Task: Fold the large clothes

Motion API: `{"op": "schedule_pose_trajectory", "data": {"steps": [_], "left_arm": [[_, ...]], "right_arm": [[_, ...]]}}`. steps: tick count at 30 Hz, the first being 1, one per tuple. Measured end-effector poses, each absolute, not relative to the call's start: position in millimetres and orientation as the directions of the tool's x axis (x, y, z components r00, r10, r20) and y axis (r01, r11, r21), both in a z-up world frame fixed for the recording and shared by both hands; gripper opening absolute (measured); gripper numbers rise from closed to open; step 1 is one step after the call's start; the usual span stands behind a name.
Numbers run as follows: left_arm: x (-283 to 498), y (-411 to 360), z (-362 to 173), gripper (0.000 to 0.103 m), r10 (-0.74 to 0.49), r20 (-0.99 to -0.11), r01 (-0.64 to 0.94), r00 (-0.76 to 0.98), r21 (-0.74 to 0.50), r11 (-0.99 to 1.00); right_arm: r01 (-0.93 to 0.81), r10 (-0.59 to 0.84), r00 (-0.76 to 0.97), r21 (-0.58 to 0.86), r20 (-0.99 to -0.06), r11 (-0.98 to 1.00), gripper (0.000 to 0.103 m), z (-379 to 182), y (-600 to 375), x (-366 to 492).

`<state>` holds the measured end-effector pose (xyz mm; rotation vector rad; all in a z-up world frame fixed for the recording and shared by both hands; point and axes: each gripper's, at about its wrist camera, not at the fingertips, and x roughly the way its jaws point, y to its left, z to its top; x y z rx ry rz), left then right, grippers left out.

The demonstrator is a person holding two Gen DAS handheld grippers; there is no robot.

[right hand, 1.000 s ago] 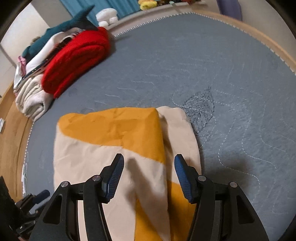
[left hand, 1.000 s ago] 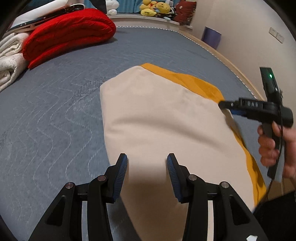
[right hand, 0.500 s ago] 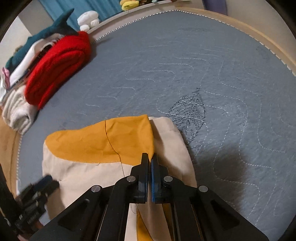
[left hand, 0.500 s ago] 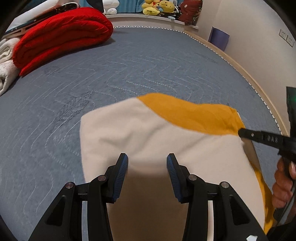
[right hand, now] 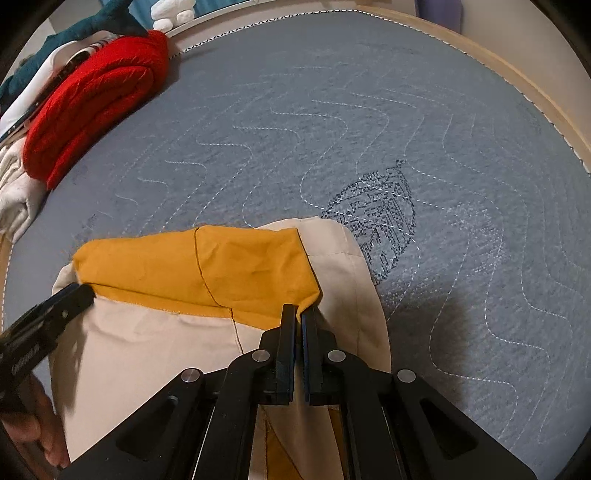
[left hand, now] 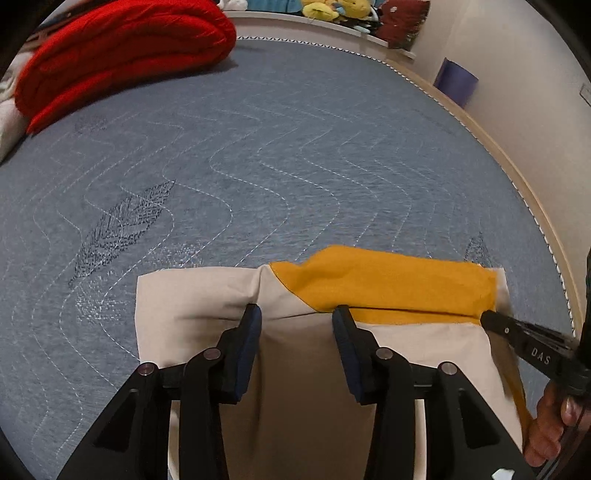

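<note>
A beige and orange garment (left hand: 207, 306) lies flat on the grey quilted bed cover (left hand: 258, 147). My left gripper (left hand: 297, 325) straddles its far beige edge, which puckers against the left finger. The jaws are closing, with the cloth between them and a wide gap still showing. My right gripper (right hand: 300, 312) is shut on the edge of the orange panel (right hand: 221, 266). In the left wrist view the right gripper (left hand: 491, 319) pinches the garment's far right corner, with a hand (left hand: 546, 424) behind it. The right wrist view shows the left gripper (right hand: 79, 295) at the garment's left side.
A folded red blanket (left hand: 122, 48) lies at the far left of the bed, with white towels (right hand: 11, 195) beside it. Plush toys (left hand: 332, 7) line the back ledge. The wooden bed rim (left hand: 517, 177) curves along the right, and a purple box (left hand: 456, 81) stands beyond it.
My right gripper went from open to shut on the orange edge. My left gripper moved forward over the garment, and its fingertips now sit at the far edge.
</note>
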<state>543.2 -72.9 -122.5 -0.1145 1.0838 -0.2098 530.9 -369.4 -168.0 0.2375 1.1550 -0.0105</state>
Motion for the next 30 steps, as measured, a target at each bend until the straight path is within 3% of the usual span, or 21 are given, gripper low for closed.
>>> {"op": "schedule_pose_trajectory", "data": {"steps": [3, 5, 9, 10, 13, 17, 20, 24, 30], "left_arm": [[536, -64, -95, 0.036, -0.205, -0.848, 0.078, 0.489, -0.192, 0.978], [524, -53, -64, 0.038, -0.118, -0.84, 0.049, 0.529, -0.109, 0.993], [483, -24, -10, 0.052, -0.131, -0.832, 0.107, 0.539, -0.087, 0.99], [469, -15, -2, 0.053, -0.155, -0.841, 0.119, 0.518, -0.108, 0.987], [427, 0, 0, 0.057, -0.156, -0.875, 0.115, 0.459, -0.116, 0.987], [379, 1, -27, 0.065, -0.252, -0.901, 0.096, 0.354, -0.233, 0.968], [371, 4, -65, 0.066, -0.369, -0.899, 0.016, 0.234, -0.376, 0.927], [378, 4, -103, 0.066, -0.389, -0.91, -0.067, 0.144, -0.401, 0.914], [404, 12, -139, 0.071, -0.579, -0.804, -0.185, 0.133, -0.595, 0.782]], "right_arm": [[0.144, 0.129, 0.416, 0.205, -0.9, 0.968, 0.009, -168, -376, 530], [0.168, 0.085, 0.464, 0.182, -0.882, 0.969, 0.016, -153, -385, 520], [0.167, 0.034, 0.616, 0.173, -0.787, 0.971, 0.02, -101, -403, 495], [0.145, 0.07, 0.641, 0.21, -0.764, 0.967, 0.025, -90, -407, 488], [0.056, 0.17, 0.657, 0.273, -0.735, 0.96, 0.059, -73, -405, 464], [-0.075, 0.386, 0.487, 0.403, -0.784, 0.912, 0.061, -86, -388, 435], [-0.057, 0.338, 0.384, 0.343, -0.859, 0.938, 0.061, -109, -385, 411], [0.023, 0.326, 0.235, 0.341, -0.915, 0.94, 0.061, -149, -399, 392], [0.039, 0.369, 0.193, 0.383, -0.909, 0.923, 0.061, -170, -407, 386]]}}
